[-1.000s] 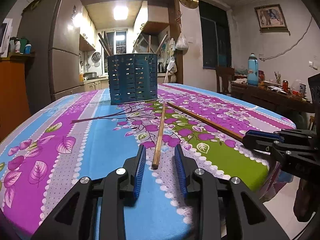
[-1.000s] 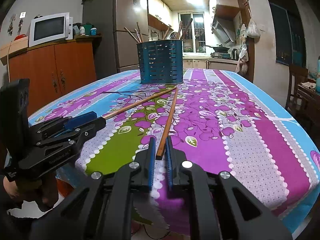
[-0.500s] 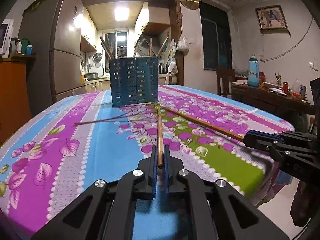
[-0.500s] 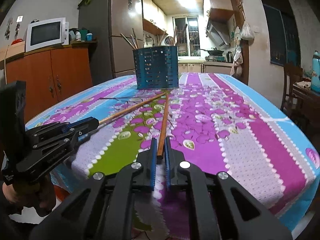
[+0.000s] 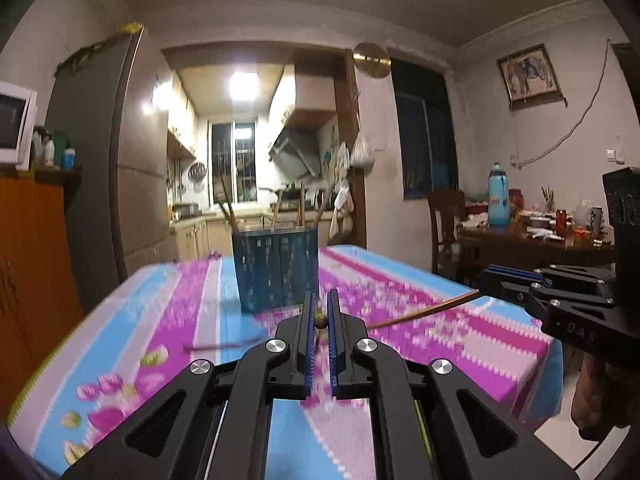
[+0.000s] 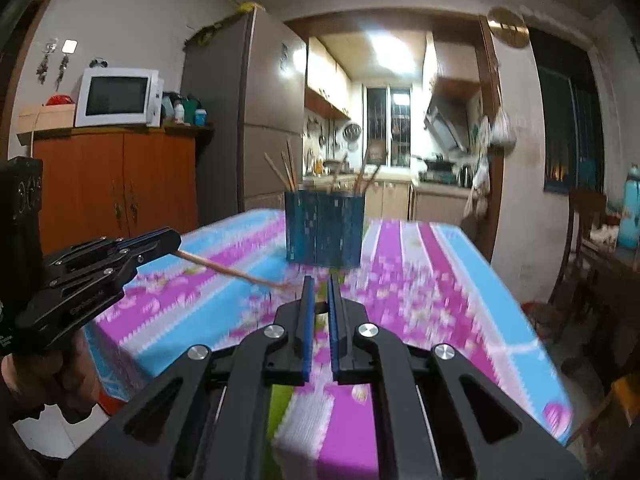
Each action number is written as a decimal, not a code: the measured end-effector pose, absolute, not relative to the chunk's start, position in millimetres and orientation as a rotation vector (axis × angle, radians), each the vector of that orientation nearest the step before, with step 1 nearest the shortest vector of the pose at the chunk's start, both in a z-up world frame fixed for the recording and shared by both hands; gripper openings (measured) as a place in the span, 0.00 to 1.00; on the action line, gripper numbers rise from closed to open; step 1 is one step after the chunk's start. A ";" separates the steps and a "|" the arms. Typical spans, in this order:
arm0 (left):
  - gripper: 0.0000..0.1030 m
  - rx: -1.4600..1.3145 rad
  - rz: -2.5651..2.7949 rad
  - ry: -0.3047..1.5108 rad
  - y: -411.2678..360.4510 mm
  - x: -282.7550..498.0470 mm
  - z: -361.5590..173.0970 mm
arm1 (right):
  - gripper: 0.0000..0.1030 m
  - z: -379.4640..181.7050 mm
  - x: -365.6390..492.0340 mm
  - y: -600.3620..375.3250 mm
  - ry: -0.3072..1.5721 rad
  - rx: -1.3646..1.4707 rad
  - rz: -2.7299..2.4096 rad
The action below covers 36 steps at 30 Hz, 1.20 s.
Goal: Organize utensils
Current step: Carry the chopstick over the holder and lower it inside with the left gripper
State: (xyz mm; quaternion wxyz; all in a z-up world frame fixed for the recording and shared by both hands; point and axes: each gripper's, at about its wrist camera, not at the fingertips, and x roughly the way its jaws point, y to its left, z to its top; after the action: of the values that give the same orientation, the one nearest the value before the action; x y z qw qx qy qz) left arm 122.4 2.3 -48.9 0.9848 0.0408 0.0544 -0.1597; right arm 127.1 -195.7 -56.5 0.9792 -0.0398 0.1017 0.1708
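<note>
Fingers of both grippers clamped on chopsticks, blue utensil holder beyond, gripper lettering blurred

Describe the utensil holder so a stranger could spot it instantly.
Find the table with the pink-and-blue floral cloth. At its far end, toward the kitchen doorway, stands the utensil holder: a dark teal perforated bin. Wooden chopsticks poke out of its top.
</note>
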 end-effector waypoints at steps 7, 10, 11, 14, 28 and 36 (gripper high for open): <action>0.07 0.086 -0.341 0.043 -5.3 136.3 0.0 | 0.05 -11.6 146.4 -197.2 0.169 -0.126 0.376; 0.07 0.092 -0.353 0.057 -11.1 151.3 16.4 | 0.05 1.9 164.9 -198.1 0.194 -0.127 0.398; 0.07 0.094 -0.353 0.063 -12.5 156.4 20.3 | 0.05 4.1 167.9 -198.5 0.203 -0.126 0.403; 0.07 0.086 -0.359 0.085 -14.8 172.9 30.4 | 0.05 13.7 181.6 -199.2 0.229 -0.119 0.417; 0.07 0.066 -0.346 0.137 -7.5 200.1 48.0 | 0.05 49.9 215.3 -192.2 0.300 -0.106 0.461; 0.07 0.070 -0.326 0.152 -5.0 208.1 69.6 | 0.05 76.0 227.4 -194.5 0.279 -0.080 0.462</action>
State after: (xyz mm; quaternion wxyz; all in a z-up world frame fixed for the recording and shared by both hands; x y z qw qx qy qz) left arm 208.1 -5.0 69.6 0.9833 0.0350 0.0755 -0.1620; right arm 227.4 -194.5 76.0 0.9630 -0.0395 0.1380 0.2281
